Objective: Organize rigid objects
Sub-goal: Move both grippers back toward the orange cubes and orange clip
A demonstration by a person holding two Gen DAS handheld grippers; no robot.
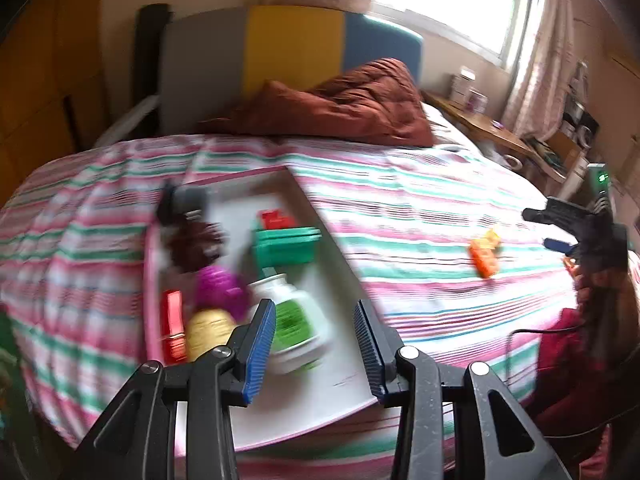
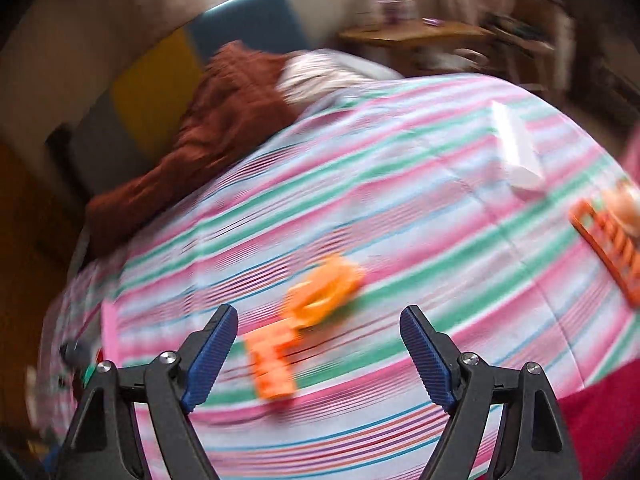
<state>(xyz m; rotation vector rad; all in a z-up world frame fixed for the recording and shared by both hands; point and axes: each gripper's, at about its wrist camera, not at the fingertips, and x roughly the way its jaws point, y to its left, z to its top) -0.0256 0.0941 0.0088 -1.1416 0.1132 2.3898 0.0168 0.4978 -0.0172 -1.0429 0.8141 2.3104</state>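
A pink-rimmed white tray [image 1: 340, 256] lies on the striped bed. It holds a green box [image 1: 286, 246], a white bottle with a green label [image 1: 292, 320], a magenta ball [image 1: 220, 290], a yellow ball [image 1: 208, 326], a red case [image 1: 173, 332] and a dark fuzzy item [image 1: 196, 246]. My left gripper [image 1: 314, 308] hovers over the tray's near end, open, with nothing between its pads. On the bedspread to the right lie an orange round piece [image 2: 324, 292] and an orange block [image 2: 272, 364]. My right gripper [image 2: 318, 316] hangs open just above them.
A rust-brown quilt [image 1: 340, 104] is bunched at the headboard. A white box [image 2: 516, 148] and an orange packet [image 2: 612, 240] lie on the bed's right side. A wooden desk [image 1: 480, 120] stands beyond the bed. A person's red sleeve [image 1: 568, 344] is at the right.
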